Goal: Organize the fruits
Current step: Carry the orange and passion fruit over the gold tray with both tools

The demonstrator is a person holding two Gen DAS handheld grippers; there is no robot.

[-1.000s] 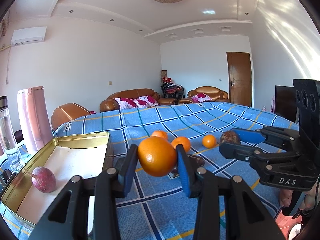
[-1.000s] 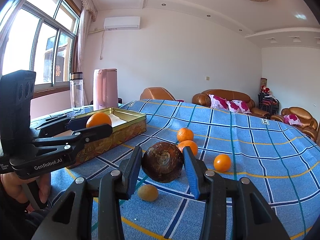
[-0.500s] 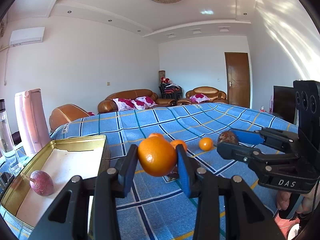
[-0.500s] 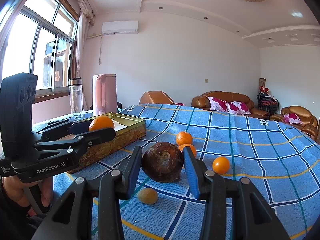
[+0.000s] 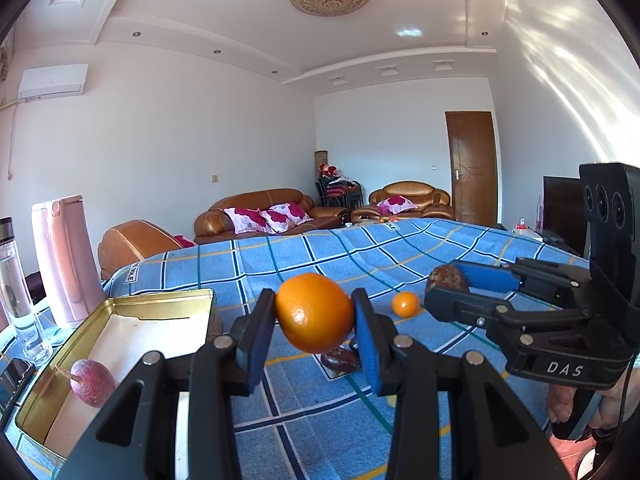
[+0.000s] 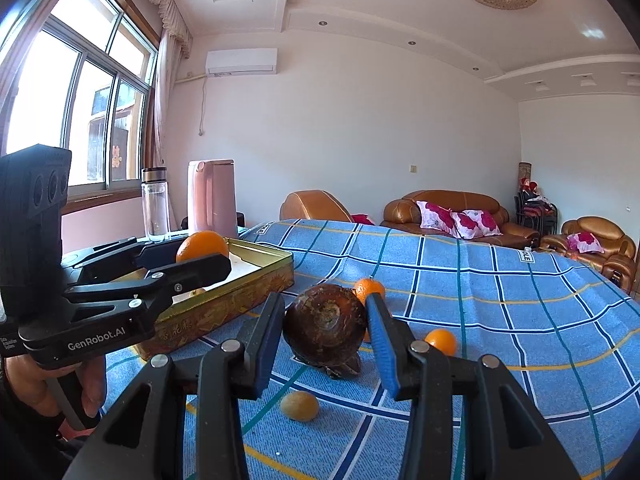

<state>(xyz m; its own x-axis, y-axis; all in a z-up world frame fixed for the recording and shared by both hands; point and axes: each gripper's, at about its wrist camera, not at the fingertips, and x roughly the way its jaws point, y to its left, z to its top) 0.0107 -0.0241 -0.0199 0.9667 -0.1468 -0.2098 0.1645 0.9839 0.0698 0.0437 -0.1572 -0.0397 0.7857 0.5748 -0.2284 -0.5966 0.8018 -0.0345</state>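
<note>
My left gripper (image 5: 314, 318) is shut on a large orange (image 5: 314, 312) and holds it above the blue checked tablecloth, just right of the gold tin tray (image 5: 160, 306). A purple passion fruit (image 5: 92, 382) lies in the tray. My right gripper (image 6: 326, 330) is shut on a round brown fruit (image 6: 326, 326), held above the cloth; it shows in the left wrist view (image 5: 446, 280) to the right. In the right wrist view the left gripper's orange (image 6: 202, 245) hangs at the tray's (image 6: 264, 258) near edge.
Small oranges (image 6: 440, 340) (image 6: 370, 288) and a yellowish fruit (image 6: 299, 406) lie on the cloth (image 6: 480, 280). A dark fruit (image 5: 340, 360) lies under the left gripper. A pink jug (image 5: 66, 260) and a clear bottle (image 5: 18, 292) stand behind the tray.
My left gripper has moved left with the orange, toward the tray's edge. The right gripper with the brown fruit has stayed almost still.
</note>
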